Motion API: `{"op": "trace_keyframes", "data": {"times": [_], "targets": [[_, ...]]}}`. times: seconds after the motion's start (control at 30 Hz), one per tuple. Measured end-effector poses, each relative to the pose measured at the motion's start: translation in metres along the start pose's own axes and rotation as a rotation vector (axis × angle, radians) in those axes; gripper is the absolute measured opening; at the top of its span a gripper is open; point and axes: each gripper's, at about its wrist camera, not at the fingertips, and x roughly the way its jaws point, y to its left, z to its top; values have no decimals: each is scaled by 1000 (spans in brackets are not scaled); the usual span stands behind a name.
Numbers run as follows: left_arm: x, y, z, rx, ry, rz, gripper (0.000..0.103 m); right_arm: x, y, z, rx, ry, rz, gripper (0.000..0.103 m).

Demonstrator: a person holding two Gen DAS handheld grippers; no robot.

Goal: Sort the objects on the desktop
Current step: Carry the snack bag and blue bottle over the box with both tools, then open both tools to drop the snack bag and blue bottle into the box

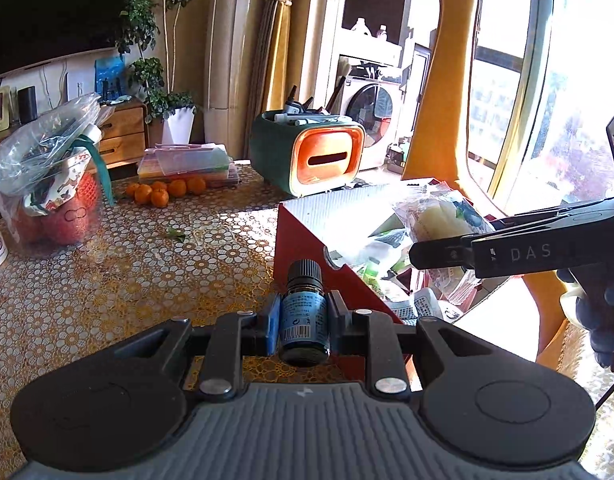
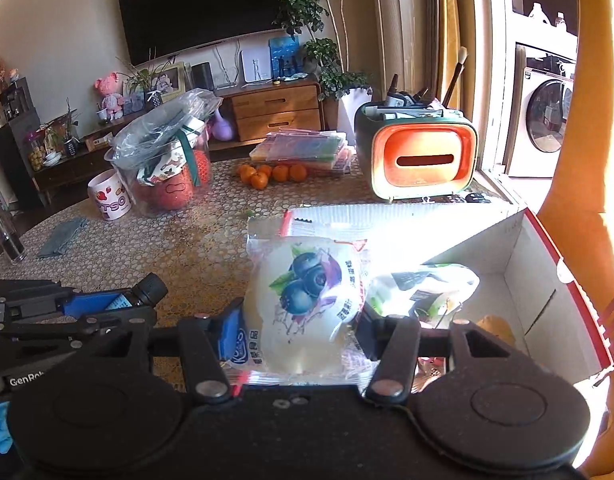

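Small dark bottle (image 1: 305, 312) with a ribbed black cap, blue label and barcode sits clamped between the blue pads of the left gripper (image 1: 303, 316), held above the patterned tablecloth (image 1: 107, 304) just beside the red cardboard box (image 1: 307, 236). Further right, the right gripper (image 2: 301, 326), marked "DAS" on its side, is closed on a clear snack packet (image 2: 303, 300) printed with blueberries, held over the box's open, packet-filled interior.

Television (image 2: 205, 8), potted plant (image 2: 339, 76), washing machine (image 2: 549, 116), wooden drawers (image 2: 277, 112) behind.
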Motion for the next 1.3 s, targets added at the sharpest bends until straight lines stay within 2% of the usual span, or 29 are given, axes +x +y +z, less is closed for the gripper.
{"op": "trace_keyframes", "data": {"times": [0.33, 0.63, 0.87, 1.3], "targets": [[40, -50, 27, 97, 0, -49, 23, 1, -59, -4, 41, 3, -103, 55], [92, -78, 36, 138, 79, -72, 23, 14, -100, -19, 83, 35, -171, 55], [122, -90, 33, 189, 167, -84, 23, 29, -100, -31, 59, 75, -172, 55], [147, -88, 30, 206, 247, -92, 23, 54, -97, -38, -2, 122, -174, 56]]}}
